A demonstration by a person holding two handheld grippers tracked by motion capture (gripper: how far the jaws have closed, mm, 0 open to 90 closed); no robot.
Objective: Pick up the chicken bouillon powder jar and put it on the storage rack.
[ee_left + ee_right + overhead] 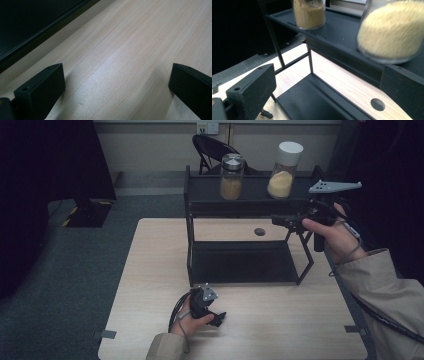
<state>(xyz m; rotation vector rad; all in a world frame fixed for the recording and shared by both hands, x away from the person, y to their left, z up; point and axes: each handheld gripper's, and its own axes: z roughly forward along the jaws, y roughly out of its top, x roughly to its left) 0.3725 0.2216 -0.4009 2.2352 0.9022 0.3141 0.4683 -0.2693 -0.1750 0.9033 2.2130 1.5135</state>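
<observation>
**Right gripper hanging out by the white-lid jar**

The white-lid jar (284, 170) of yellow grains is sitting on the top shelf of the black rack (200, 185), with the metal-lid jar (232, 176) standing apart to its left. The right gripper (280, 220) is hovering just in front of that shelf, fingers spread open and gripping nothing. Meanwhile the left gripper (219, 318) is resting low on the table (150, 270) near the front edge, fingers open too, nothing between them.

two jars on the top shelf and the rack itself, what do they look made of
Both jars look like clear glass or plastic: the powder shows through. One lid looks like shiny metal, the other matt white, probably plastic. The rack looks like black-painted metal, with thin rods and flat trays.
</observation>
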